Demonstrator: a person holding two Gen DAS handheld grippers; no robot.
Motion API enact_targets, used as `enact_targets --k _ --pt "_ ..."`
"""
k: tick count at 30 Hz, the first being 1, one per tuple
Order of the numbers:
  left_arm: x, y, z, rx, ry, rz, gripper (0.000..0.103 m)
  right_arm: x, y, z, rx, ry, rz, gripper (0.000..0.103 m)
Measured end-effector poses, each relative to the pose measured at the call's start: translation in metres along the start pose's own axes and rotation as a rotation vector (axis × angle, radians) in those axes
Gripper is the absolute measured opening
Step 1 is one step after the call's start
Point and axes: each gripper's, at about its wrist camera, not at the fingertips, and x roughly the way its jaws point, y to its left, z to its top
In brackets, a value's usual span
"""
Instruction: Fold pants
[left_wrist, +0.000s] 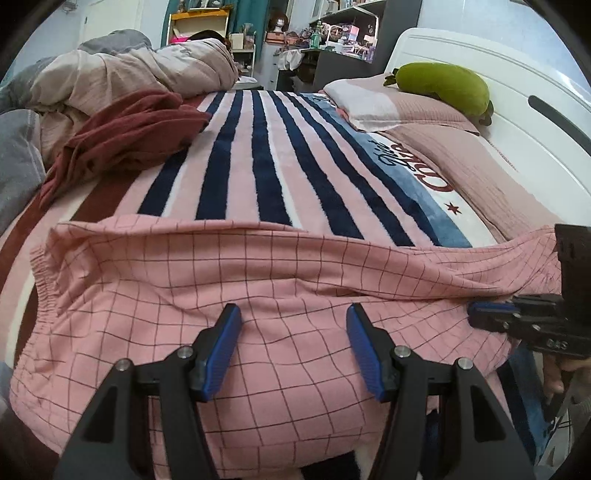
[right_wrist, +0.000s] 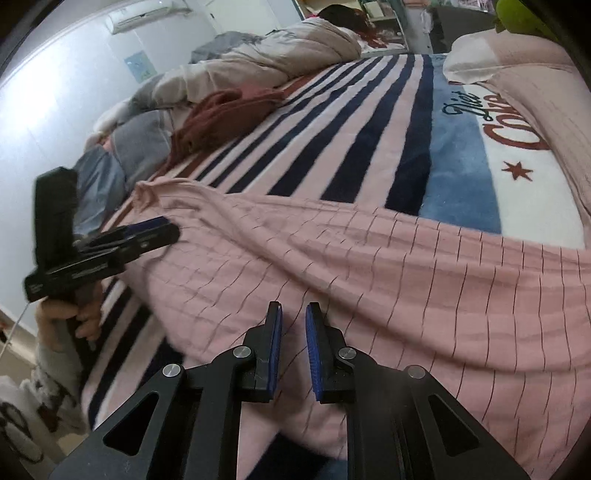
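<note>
Pants (left_wrist: 229, 295), pink with a thin dark grid, are spread across the lower half of both frames on the striped blanket (left_wrist: 258, 155) of the bed. Elastic waistband (left_wrist: 40, 280) is seen bunched at the left edge of the left wrist view. Cloth is wrinkled, with a long ridge running toward right of frame.

Left hand-held gripper (left_wrist: 291, 347): released, blue pads wide apart, held over the pants at bottom centre; contact with the cloth cannot be told. It is also seen at left of the right wrist view (right_wrist: 162, 229), tips at the pants' edge.

Right hand-held gripper (right_wrist: 293, 347): jaws narrowed with a small gap left between the pads, nothing visibly pinched, held over the pants at bottom centre. In the left wrist view it is seen at right edge (left_wrist: 480, 314), tip at the cloth.

Elsewhere: maroon garment (left_wrist: 122, 136) at upper left on the blanket, beige duvet (left_wrist: 140, 70) behind it, pillow (left_wrist: 376, 103) and green plush (left_wrist: 443, 86) at upper right by the white headboard (left_wrist: 517, 96).
</note>
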Motion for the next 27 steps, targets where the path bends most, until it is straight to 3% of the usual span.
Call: enact_targets --k 8,14,17,20,27 --pt "-0.002 0.012 -0.006 -0.030 -0.032 0.038 0.055 0.015 -0.019 0.034 -0.026 -0.018 -0.128 0.005" --pt "-0.004 0.024 -0.009 -0.057 -0.051 0.098 0.062 0.033 -0.028 0.057 -0.040 -0.018 -0.183 0.006" --pt "-0.008 0.029 -0.010 -0.080 -0.071 0.105 0.064 0.038 -0.026 0.064 -0.074 -0.027 -0.228 0.009" --pt "-0.014 0.031 -0.010 -0.087 -0.092 0.118 0.065 0.038 -0.028 0.067 -0.046 -0.031 -0.208 0.018" --pt "-0.018 0.035 -0.010 -0.105 -0.102 0.102 0.067 -0.021 -0.025 0.045 0.011 -0.113 -0.212 0.036"
